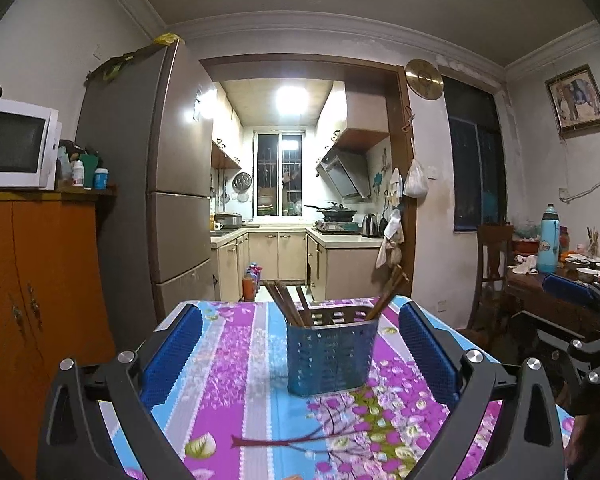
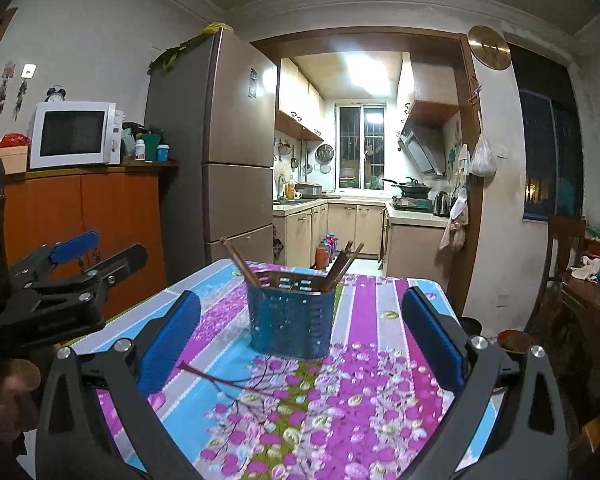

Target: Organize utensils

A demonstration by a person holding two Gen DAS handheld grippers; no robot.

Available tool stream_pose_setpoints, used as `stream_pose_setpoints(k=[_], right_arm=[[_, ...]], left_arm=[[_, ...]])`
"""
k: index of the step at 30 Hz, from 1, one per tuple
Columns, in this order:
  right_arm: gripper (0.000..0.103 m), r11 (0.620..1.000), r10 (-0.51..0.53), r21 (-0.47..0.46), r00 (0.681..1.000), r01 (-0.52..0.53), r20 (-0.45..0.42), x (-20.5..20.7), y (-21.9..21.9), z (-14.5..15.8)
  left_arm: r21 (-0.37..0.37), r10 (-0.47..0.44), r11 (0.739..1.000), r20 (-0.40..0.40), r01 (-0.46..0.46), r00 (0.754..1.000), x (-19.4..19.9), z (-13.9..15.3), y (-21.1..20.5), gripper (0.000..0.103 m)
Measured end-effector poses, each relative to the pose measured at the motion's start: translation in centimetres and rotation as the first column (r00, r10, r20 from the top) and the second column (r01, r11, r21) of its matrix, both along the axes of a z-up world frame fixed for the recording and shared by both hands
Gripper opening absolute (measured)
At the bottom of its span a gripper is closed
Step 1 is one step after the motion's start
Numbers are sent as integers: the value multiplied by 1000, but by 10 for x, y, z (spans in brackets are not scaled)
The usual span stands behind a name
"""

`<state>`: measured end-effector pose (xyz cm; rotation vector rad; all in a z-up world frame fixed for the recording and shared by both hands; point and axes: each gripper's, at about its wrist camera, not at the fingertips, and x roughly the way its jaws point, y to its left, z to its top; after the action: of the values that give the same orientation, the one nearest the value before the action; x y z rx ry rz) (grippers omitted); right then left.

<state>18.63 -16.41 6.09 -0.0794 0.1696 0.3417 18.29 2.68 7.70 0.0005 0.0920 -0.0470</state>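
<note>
while both grippers hang wide apart over the cloth [image 1: 228, 360], nothing clamped in either: left gripper [image 1: 300, 344] and right gripper [image 2: 300, 340] each with blue pads spread well clear of the holder. holder [image 1: 332, 352] standing upright on the table, straight ahead of both sets of jaws, framed between the pads in each wrist view; slightly right of centre for the left gripper, slightly left of centre for the right, so roughly between the two, neither plainly nearer. chopsticks [image 1: 286, 304] already standing in the holder, long axes steeply upright, one bunch leaning left and away at the left end, another bunch [image 2: 342, 266] leaning right at the right end. no loose utensil visible on the cloth in either view. fits either a finished sort, with all sticks housed, or a stage where the sticks are yet to be taken out or regrouped; not settled from these views. for any grasp of a stick: approach from above or from the side across the shaft, since tips point up and outward, with pads closing across that near-vertical axis. left gripper also visible at the left edge of the right wrist view [image 2: 80, 264], held off the table's edge.
</note>
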Motion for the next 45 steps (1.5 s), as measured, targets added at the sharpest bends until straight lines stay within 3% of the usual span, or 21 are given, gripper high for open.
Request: stream_pose_setpoints(k=[11, 20, 35, 45], right_arm=[[97, 998, -29, 62, 999, 30, -16, -39, -10, -27], [97, 998, -45, 47, 999, 45, -9, -74, -8, -48], [97, 997, -68, 29, 998, 67, 7, -129, -7, -54], [97, 992, -111, 59, 993, 108, 48, -157, -8, -70]], left_arm=[[-27, -1, 1000, -14, 1, 1000, -41, -20, -1, 98], [-12, 12, 1000, -18, -12, 1000, -85, -42, 1, 98], [-29, 7, 1000, -54, -8, 999, -146, -68, 3, 98], [-17, 18, 1000, -4, -18, 1000, -180, -80, -5, 98]])
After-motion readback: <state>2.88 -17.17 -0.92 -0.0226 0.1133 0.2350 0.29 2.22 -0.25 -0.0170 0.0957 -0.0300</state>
